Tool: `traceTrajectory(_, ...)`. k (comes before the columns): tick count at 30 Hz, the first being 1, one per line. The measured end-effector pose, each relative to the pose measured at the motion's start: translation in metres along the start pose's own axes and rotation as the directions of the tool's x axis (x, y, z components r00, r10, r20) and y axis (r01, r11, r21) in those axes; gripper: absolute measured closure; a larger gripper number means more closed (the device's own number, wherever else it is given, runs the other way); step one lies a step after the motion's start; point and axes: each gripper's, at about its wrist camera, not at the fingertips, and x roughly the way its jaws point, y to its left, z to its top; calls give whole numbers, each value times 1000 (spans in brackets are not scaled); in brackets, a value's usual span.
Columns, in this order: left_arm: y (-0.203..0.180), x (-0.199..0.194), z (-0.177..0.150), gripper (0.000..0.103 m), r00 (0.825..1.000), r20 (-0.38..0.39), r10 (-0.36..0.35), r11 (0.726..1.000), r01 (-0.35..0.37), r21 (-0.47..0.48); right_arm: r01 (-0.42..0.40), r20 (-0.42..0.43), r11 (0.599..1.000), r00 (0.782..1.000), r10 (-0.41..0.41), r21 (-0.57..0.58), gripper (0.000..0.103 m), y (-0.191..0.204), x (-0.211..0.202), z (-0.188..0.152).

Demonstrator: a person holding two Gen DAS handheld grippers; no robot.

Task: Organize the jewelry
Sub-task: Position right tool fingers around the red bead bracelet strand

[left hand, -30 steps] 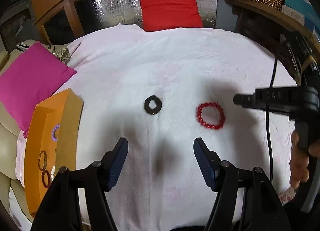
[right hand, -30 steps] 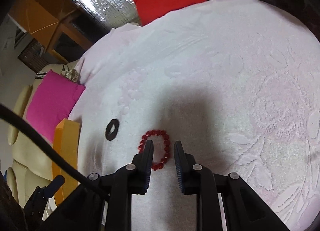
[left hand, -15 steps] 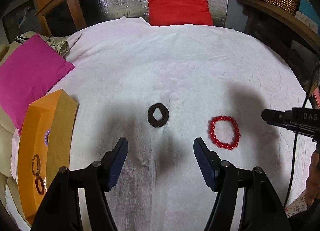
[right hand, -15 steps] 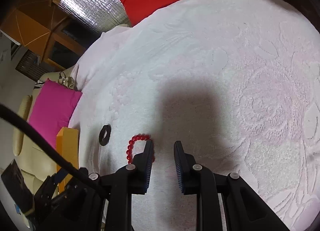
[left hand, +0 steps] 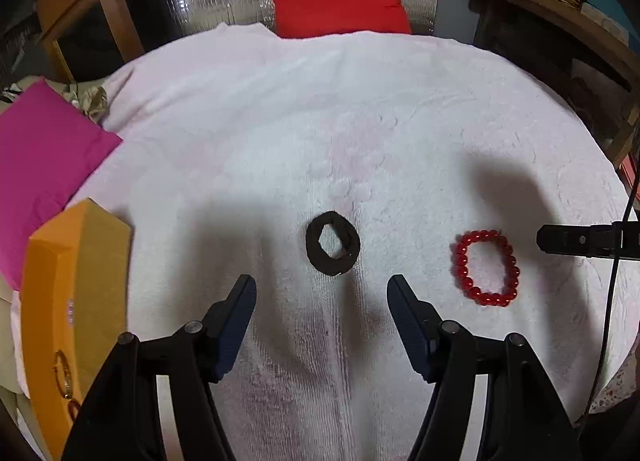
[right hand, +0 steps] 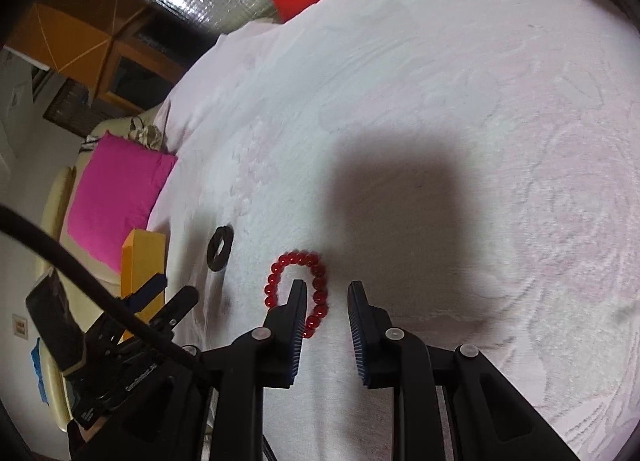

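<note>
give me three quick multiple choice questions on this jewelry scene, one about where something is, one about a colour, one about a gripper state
1. Where does the black ring lie?
A. inside the orange box
B. on the white cloth, ahead of the left hand-held gripper
C. on the pink cushion

2. What colour is the bead bracelet?
A. red
B. purple
C. gold

3. How is the left hand-held gripper?
A. shut on the bracelet
B. shut on nothing
C. open, holding nothing

Answers:
1. B, it rests on the white cloth just beyond the spread fingertips, apart from the orange box.
2. A, every bead shows red in both views.
3. C, its fingers stand wide apart with only cloth between them.
</note>
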Motion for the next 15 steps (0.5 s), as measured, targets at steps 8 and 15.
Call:
traceTrajectory(8,0,22,9,34,1000,-15,-28,999,27,-26,9,-39,1000,999,-10,-11,80,-1,18,6)
traceTrajectory(15,0,25,10,34,999,-5,-44,999,44,-13,22,-40,1000,999,-23,-10,80,-4,23,10)
